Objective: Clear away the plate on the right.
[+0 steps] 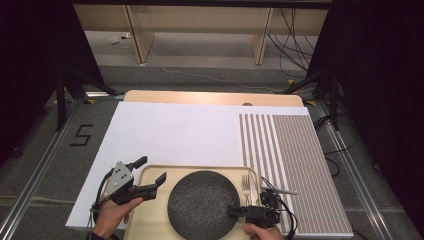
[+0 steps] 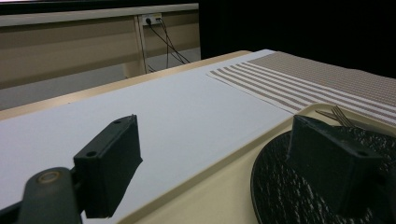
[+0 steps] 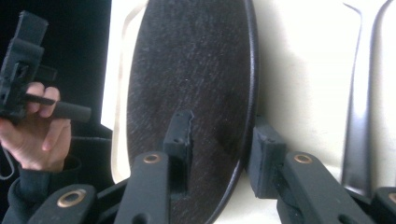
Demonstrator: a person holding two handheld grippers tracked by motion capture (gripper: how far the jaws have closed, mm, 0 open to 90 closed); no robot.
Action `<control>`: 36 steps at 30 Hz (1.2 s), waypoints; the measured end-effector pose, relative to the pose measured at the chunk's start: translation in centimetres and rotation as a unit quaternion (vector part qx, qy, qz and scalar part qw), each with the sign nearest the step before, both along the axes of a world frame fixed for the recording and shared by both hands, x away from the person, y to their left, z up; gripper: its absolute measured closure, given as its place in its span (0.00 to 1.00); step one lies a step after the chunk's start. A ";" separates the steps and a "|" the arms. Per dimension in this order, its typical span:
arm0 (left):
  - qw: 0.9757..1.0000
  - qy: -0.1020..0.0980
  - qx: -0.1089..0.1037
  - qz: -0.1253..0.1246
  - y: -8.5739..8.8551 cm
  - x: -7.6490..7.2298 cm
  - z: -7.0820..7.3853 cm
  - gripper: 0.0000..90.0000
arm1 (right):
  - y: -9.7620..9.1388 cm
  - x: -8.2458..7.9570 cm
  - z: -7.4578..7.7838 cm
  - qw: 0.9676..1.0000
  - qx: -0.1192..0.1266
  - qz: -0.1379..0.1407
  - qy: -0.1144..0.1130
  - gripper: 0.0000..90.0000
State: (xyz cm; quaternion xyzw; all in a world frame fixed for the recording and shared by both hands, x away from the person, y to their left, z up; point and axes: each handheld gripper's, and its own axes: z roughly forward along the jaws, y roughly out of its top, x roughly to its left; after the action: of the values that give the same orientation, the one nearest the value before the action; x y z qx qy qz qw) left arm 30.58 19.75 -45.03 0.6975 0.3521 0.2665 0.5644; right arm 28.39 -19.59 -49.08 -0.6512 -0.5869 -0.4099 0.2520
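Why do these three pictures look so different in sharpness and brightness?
High view: even light on the white sheet, dark surroundings, slightly soft. Left gripper view: the near jaws are blurred and the plate grainy, while the striped mat farther off is sharper. Right gripper view: very close, so the plate looks stretched and soft, the tray is washed out, and the fork glints.

One mark to read: a black "5" [image 1: 81, 135] taped on the grey floor [image 1: 45, 150], just off the table's left edge.

Lab recording booth, black curtains [image 1: 30, 60], floor rails [image 1: 30, 175], loose cables [image 1: 295, 40], numbered floor mark [image 1: 81, 135]
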 end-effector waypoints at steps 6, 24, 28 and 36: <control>1.000 0.000 -0.001 0.000 -0.1 -0.1 0.0 0.19 | 0.3 -0.1 0.1 1.000 -0.019 0.008 0.010 0.64; 1.000 0.001 0.000 -0.001 -0.1 0.0 0.0 0.19 | -1.1 -0.3 2.6 0.995 -0.058 0.005 -0.075 0.41; 1.000 0.001 0.001 -0.001 -0.1 0.0 0.0 0.19 | -2.1 0.1 3.3 0.993 -0.062 -0.005 -0.103 0.37; 1.000 0.001 -0.001 0.000 -0.1 -0.1 0.0 0.19 | -3.5 0.5 4.2 0.986 -0.058 -0.025 -0.156 0.30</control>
State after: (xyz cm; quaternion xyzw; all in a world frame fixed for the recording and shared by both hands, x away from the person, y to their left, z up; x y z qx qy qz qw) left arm 30.51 19.63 -45.05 0.6975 0.3529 0.2651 0.5646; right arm 28.89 -23.12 -44.88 -0.6073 -0.6252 -0.4779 0.1088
